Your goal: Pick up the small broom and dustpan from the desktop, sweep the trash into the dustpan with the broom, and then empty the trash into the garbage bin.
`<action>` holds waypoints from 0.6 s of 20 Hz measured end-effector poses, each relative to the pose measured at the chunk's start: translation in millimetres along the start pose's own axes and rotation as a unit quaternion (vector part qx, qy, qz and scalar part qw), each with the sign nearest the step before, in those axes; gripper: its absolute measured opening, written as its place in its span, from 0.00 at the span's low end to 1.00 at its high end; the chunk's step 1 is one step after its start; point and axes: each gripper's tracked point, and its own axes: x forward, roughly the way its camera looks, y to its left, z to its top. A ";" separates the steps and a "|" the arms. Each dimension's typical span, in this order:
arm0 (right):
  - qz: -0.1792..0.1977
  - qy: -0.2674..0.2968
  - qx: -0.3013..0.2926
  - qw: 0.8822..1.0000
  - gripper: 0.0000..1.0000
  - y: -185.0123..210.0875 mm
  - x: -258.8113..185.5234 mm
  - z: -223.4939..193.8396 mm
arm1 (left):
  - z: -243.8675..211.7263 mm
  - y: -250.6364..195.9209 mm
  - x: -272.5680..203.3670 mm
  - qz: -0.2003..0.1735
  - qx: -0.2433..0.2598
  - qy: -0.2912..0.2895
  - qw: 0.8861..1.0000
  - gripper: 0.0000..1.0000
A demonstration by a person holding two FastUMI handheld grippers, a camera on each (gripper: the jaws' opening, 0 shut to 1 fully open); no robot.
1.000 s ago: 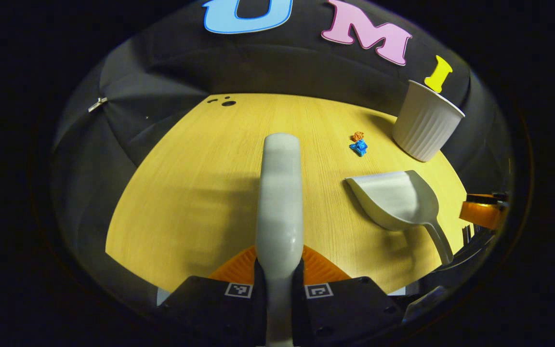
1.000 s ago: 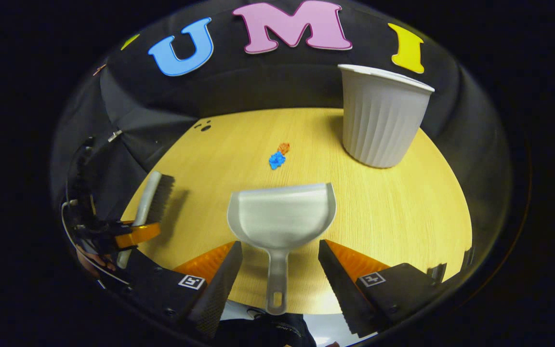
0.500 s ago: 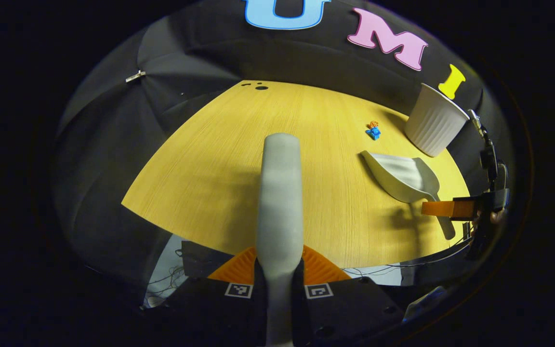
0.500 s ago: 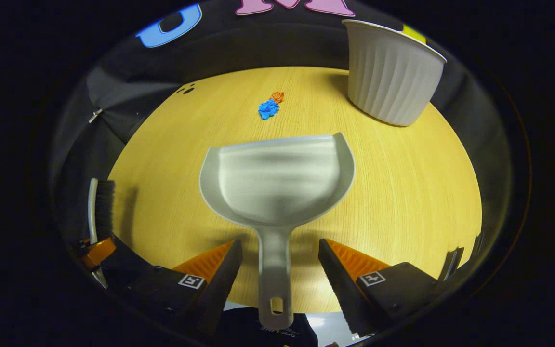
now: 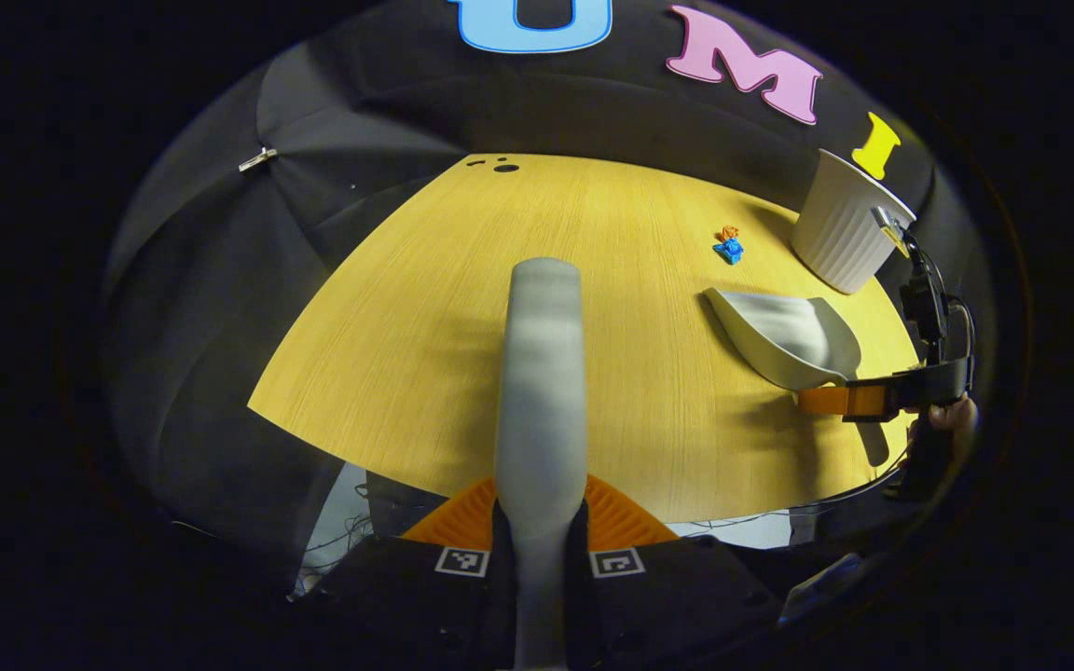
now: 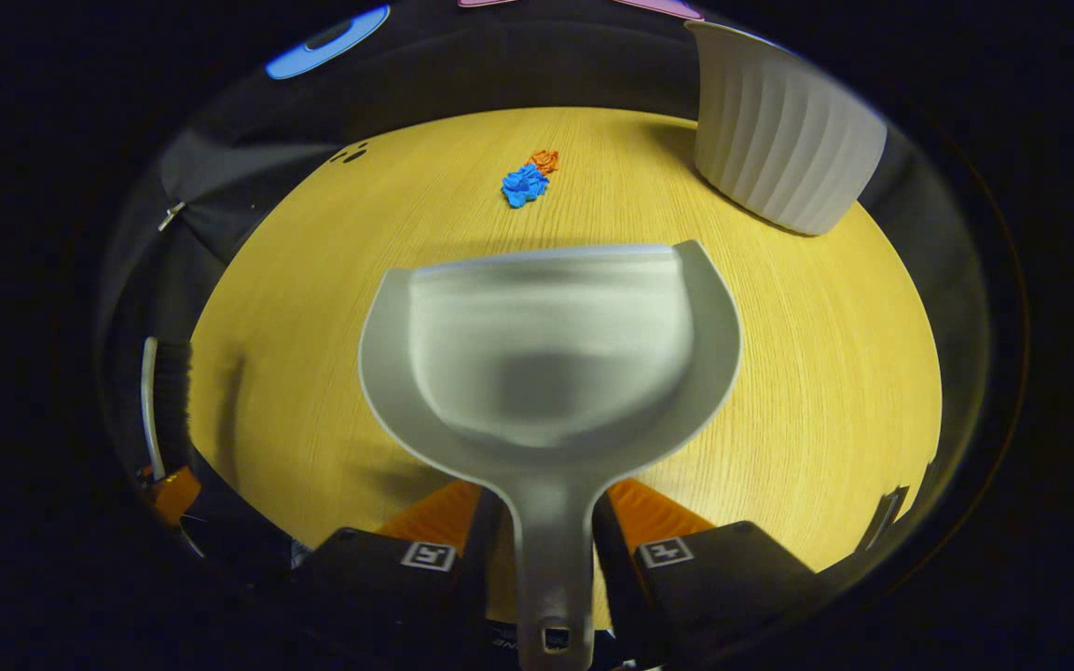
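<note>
Left claw (image 5: 538, 522) clenched on the broom handle (image 5: 542, 373), right claw (image 6: 551, 550) clamped on the dustpan (image 6: 551, 345) handle, blue and orange trash (image 6: 528, 180) beyond on the worktop (image 6: 826, 354), white garbage bin (image 6: 784, 149) nearby

We saw a yellow wooden table (image 5: 462, 308) with fine lines running along its top. Three small dark holes (image 5: 498, 167) sat near its far edge. Black cloth (image 5: 220, 280) hung behind it and at the side like a wall, held by a small metal clip (image 5: 257, 159). Soft shadows lay on the wood.
</note>
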 end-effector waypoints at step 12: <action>0.054 0.029 -0.006 0.998 0.34 -6.2 -7.3 -3.8 | 95.6 -40.9 52.7 -0.051 0.038 -0.007 0.998 0.25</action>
